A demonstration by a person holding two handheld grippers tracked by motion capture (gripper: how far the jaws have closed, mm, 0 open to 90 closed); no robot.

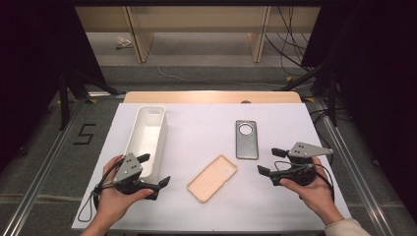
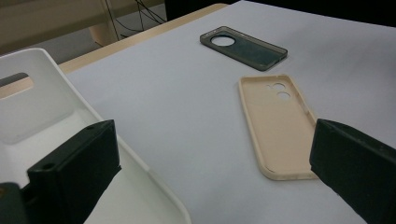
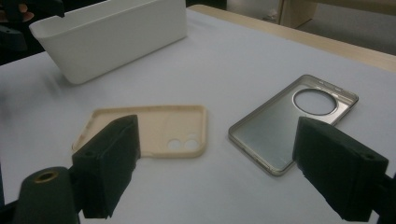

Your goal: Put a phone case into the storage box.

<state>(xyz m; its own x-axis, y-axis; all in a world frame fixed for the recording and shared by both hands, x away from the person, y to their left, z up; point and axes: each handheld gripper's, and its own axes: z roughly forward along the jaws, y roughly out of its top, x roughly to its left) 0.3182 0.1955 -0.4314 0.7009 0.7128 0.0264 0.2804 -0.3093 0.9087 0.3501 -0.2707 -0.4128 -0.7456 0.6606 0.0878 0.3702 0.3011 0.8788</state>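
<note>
both grippers are idling, jaws apart, gripping nothing. left gripper [image 1: 156, 183] is sitting beside the white bin [image 1: 147, 133]; beige phone case [image 1: 212, 178] is lying between it and the right gripper [image 1: 264, 170], grey phone case [image 1: 246, 139] just ahead of the right. likely pick: pinch a case by its long rim. no brand readable; floor marking "5" [image 1: 85, 133].

white bin [image 2: 56, 107] cut off at left edge, near end hidden behind fingers

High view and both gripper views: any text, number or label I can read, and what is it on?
"5": a dark numeral on the grey floor left of the table.
No readable text on the white plastic bin, the beige phone case or the grey phone case.
</note>
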